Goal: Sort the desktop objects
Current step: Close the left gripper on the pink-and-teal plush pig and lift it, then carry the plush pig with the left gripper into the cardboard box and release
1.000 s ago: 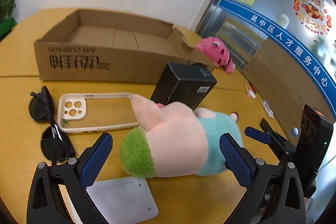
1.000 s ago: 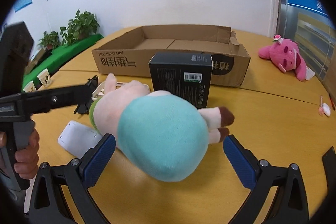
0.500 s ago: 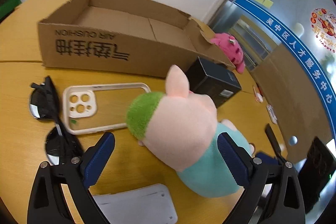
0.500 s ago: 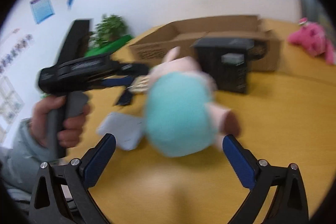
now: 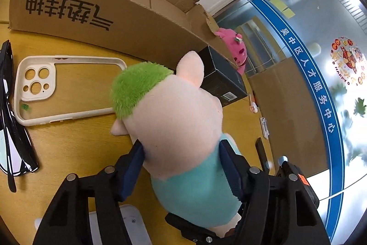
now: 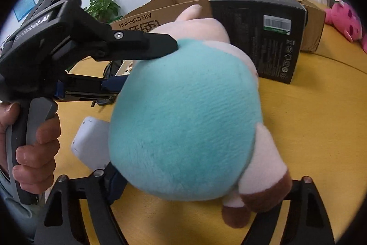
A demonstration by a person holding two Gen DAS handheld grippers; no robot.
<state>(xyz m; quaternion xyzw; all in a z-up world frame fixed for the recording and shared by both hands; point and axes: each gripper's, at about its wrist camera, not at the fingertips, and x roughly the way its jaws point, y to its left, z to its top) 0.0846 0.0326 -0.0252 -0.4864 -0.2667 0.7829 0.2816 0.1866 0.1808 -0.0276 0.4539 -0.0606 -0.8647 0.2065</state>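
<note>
A plush pig point(image 5: 174, 121) with pink head, green hair and teal body sits between the pads of my left gripper point(image 5: 181, 167), which is shut on its body. In the right wrist view the pig's teal body point(image 6: 183, 121) fills the space between the fingers of my right gripper point(image 6: 195, 190), which press its lower body from both sides. The left gripper's black body point(image 6: 68, 43) reaches in from the left. An open cardboard box point(image 5: 96, 6) lies behind the pig. A black box point(image 5: 220, 82) stands beside it.
On the yellow table point(image 5: 68, 134) lie a white phone case point(image 5: 52, 88), black sunglasses point(image 5: 11, 130) at the left edge and a white flat device point(image 6: 91, 141) under the pig. A pink plush point(image 5: 236, 49) lies at the back right.
My left gripper has closed on the pig and my right gripper has closed in around its teal body. Both cameras are now much nearer to the pig.
</note>
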